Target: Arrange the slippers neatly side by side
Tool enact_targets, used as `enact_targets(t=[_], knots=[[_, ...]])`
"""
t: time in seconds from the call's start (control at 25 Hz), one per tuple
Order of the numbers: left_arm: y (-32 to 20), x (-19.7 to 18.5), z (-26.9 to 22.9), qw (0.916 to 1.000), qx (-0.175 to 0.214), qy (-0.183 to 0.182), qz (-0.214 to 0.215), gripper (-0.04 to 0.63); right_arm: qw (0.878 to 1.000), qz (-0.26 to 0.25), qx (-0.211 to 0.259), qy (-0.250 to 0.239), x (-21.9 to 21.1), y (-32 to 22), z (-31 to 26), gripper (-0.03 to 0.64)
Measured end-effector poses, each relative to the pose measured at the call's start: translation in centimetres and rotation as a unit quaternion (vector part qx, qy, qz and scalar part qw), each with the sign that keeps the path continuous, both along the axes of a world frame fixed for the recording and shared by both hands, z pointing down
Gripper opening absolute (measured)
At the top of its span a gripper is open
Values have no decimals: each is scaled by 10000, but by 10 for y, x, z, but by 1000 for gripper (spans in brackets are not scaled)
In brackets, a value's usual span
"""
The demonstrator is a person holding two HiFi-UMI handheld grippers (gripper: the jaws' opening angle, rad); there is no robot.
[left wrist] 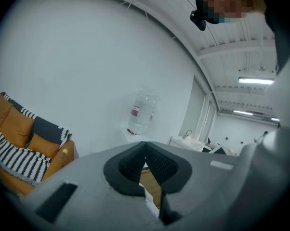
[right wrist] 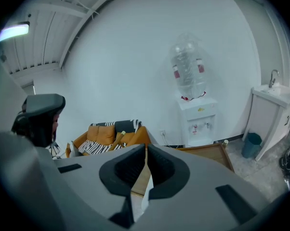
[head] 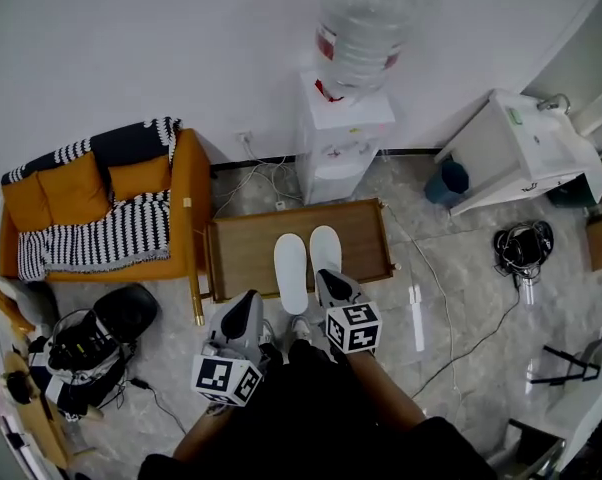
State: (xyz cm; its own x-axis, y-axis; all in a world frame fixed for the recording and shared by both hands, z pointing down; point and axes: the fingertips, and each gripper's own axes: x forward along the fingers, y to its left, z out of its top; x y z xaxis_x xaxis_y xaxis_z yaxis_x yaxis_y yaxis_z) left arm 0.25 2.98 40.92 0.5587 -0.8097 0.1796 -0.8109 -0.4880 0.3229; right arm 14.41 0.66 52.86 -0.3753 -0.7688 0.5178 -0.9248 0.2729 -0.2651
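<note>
Just beyond the fingers (head: pixel 331 286), slippers (head: pixel 291 273) lie side by side on wooden tray (head: pixel 241 253). Left gripper (head: pixel 252 299) and right gripper (head: pixel 324 277) are pinched closed, empty. Risk: dipping the right gripper could knock the pair crooked.

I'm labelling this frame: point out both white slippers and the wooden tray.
Left white slipper (head: pixel 291 273): head view, its middle.
Right white slipper (head: pixel 325 248): head view, middle of its visible part.
Wooden tray (head: pixel 243 253): head view, bare board left of the slippers.
</note>
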Motion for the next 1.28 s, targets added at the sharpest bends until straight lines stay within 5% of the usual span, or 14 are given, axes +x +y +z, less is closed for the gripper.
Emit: enact_targets(t=[0.72,1.28], knots=[[18,-34,0,9985,164,-250,449,12,9951,532,819,-172,-44,80,-96,16],[23,-31,-3,9985,199,-158,486,12,9940,549,927,-207,-47,93,-101,12]])
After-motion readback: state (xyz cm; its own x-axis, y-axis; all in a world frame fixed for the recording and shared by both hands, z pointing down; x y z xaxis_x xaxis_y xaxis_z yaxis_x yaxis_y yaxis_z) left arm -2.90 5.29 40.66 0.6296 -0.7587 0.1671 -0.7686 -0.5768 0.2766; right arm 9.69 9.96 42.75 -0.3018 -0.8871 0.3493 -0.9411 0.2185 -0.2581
